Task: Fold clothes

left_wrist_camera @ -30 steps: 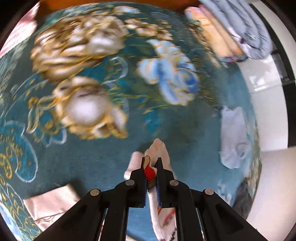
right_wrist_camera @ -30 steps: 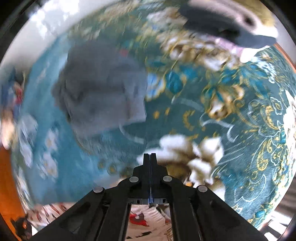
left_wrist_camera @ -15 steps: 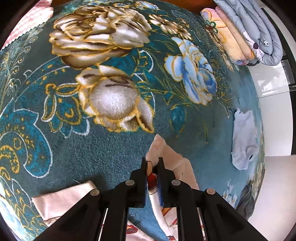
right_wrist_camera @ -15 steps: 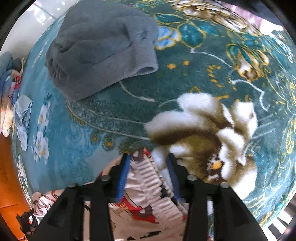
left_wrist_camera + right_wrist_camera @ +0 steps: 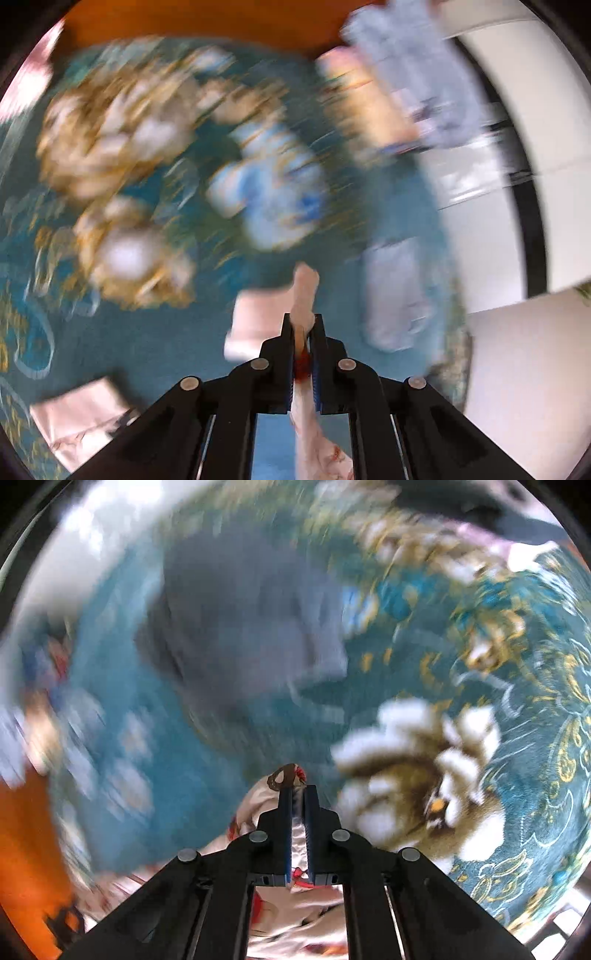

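1. The left gripper (image 5: pixel 303 325) has its fingers clamped on a fold of the pale printed garment (image 5: pixel 304 291), lifted above the teal floral rug (image 5: pixel 155 332).
2. The right gripper (image 5: pixel 298 794) has its fingers pinching the same garment's patterned edge (image 5: pixel 286 775).
3. A grey garment (image 5: pixel 240 627) lies beyond on the rug.

- A teal rug (image 5: pixel 155 347) with large gold, white and blue flowers covers the floor.
- Orange floor (image 5: pixel 221 22) shows past the rug's far edge.
- Folded quilts (image 5: pixel 406 92), pale blue and peach, lie blurred at the rug's far right corner.
- White tiled floor (image 5: pixel 517 350) borders the rug's right edge.
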Available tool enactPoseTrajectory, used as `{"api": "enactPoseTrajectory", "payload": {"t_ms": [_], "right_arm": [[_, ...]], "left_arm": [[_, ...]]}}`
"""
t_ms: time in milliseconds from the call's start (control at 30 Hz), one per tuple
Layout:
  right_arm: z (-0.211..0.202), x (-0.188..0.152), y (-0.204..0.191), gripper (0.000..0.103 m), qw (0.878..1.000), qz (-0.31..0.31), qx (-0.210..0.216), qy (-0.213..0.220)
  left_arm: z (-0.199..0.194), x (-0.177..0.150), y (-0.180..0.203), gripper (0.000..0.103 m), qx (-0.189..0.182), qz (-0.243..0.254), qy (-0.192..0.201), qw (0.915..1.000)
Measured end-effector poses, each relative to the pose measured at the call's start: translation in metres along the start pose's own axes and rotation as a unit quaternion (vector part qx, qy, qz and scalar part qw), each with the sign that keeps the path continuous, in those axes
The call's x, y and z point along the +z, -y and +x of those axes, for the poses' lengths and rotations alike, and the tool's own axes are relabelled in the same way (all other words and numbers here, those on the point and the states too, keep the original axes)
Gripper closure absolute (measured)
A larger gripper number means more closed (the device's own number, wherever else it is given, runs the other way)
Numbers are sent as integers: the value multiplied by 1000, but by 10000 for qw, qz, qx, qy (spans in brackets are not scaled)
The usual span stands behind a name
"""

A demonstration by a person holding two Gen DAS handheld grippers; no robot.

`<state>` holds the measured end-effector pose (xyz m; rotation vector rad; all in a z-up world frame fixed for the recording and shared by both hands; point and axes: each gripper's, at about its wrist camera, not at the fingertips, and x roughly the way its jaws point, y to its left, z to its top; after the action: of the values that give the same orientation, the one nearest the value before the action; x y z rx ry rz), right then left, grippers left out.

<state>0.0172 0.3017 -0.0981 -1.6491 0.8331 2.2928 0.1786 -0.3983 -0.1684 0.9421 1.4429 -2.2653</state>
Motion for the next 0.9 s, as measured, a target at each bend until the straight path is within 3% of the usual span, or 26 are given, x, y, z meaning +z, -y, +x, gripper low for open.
{"api": "enactPoseTrajectory", "payload": {"t_ms": [67,100,333,500,567,633,667,700,767,900], "right_arm": [[-26,9,3,97,9986,143,182,482],[-26,10,5,97,9984,157,144,529],[49,10,6,97,9992,29,-397,-104],[55,16,9,97,9984,65,-542,-110],[56,16,8,97,9980,-13,-610,-141],[53,14,6,96,9977,-49,-651,-153],[51,12,6,92,9976,-42,-669,-144],[47,11,8,89,9976,6,-682,-107],[34,7,13,70,9977,149,-662,-7],[2,-11,26,69,9978,291,-595,72]], "left_arm": [[0,6,6,95,89,257,89,9996],[8,7,-1,95,196,160,16,9997],[82,-5,-64,94,1263,-503,-658,9885],[80,-2,-71,94,1207,-635,-725,9880],[74,0,-70,87,1163,-651,-906,9869],[63,3,-71,53,1158,-733,-933,9862],[56,6,-72,49,1130,-765,-926,9863],[51,9,-72,48,1076,-765,-897,9872],[29,11,-74,48,1176,-626,-853,9874],[-21,4,-91,48,1727,-337,-878,9805]]}}
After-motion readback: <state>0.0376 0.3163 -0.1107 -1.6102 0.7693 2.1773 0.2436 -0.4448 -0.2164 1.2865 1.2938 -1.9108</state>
